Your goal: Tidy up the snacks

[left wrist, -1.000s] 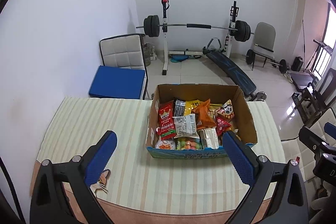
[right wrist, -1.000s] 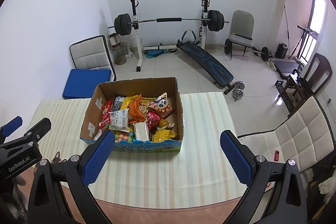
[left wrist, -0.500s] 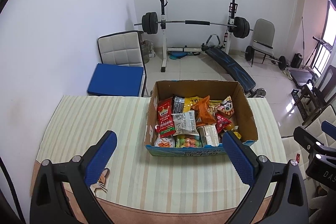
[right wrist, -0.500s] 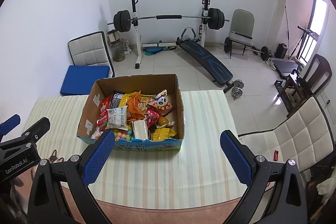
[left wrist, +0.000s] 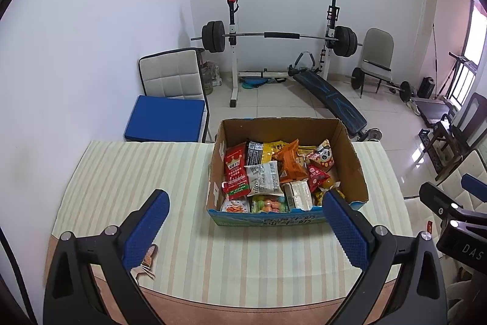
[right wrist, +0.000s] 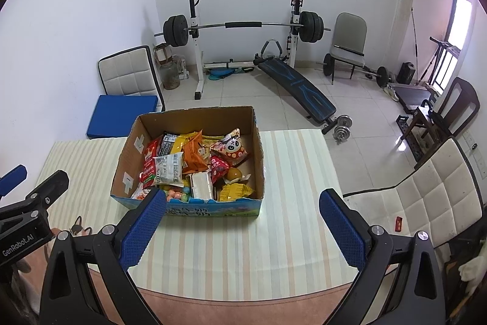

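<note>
An open cardboard box point(left wrist: 353, 169) point(right wrist: 257, 160) stands on the striped tablecloth, filled with several snack packets: a red packet point(left wrist: 235, 169), a white one point(left wrist: 263, 179), an orange one point(left wrist: 290, 162) point(right wrist: 196, 156) and a panda-print bag point(left wrist: 323, 157) point(right wrist: 232, 150). My left gripper point(left wrist: 245, 223) hangs open above the table's near side, short of the box's front wall. My right gripper point(right wrist: 243, 221) is open too, just in front of the box. Both hold nothing.
A small keyring point(left wrist: 147, 259) point(right wrist: 79, 226) lies near the table's front left edge. Beyond the table are a blue-cushioned chair point(left wrist: 170, 99), a barbell rack point(left wrist: 274, 35) and a sit-up bench point(right wrist: 296, 89). A white padded chair point(right wrist: 426, 197) stands at the right.
Both grippers have drifted slightly back and upward, so the box sits a little higher and farther in each view. Both stay open. Nothing in the box has moved.
</note>
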Action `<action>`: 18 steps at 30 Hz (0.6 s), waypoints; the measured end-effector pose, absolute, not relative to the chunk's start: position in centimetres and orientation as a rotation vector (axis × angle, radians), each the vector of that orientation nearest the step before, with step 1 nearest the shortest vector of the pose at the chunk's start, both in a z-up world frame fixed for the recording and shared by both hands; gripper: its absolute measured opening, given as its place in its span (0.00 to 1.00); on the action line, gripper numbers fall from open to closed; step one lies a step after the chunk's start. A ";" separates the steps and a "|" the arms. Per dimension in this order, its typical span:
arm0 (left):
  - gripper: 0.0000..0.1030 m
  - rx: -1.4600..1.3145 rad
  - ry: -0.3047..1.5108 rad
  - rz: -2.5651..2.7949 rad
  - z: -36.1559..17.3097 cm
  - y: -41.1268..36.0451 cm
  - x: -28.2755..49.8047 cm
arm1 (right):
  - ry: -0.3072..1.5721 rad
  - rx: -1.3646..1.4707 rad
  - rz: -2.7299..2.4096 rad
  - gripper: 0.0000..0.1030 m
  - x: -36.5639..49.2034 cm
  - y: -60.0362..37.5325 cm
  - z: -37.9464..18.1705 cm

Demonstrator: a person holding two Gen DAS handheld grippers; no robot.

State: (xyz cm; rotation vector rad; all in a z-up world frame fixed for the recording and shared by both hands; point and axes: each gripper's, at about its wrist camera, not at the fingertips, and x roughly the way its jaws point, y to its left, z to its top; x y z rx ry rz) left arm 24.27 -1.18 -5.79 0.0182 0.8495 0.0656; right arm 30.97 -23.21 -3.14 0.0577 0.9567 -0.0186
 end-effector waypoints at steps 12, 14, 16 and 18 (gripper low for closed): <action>1.00 0.020 0.844 0.055 -5.7 -1.2 24.0 | 0.947 0.055 -0.022 0.99 30.4 -23.1 -2.3; 1.00 0.021 0.844 0.053 -5.7 -1.1 24.1 | 0.946 0.056 -0.023 0.99 30.4 -23.1 -2.3; 1.00 0.019 0.842 0.048 -5.6 -1.2 24.1 | 0.946 0.056 -0.024 0.99 30.4 -23.2 -2.1; 1.00 0.019 0.843 0.046 -5.6 -1.1 24.1 | 0.946 0.058 -0.025 0.99 30.3 -23.2 -2.1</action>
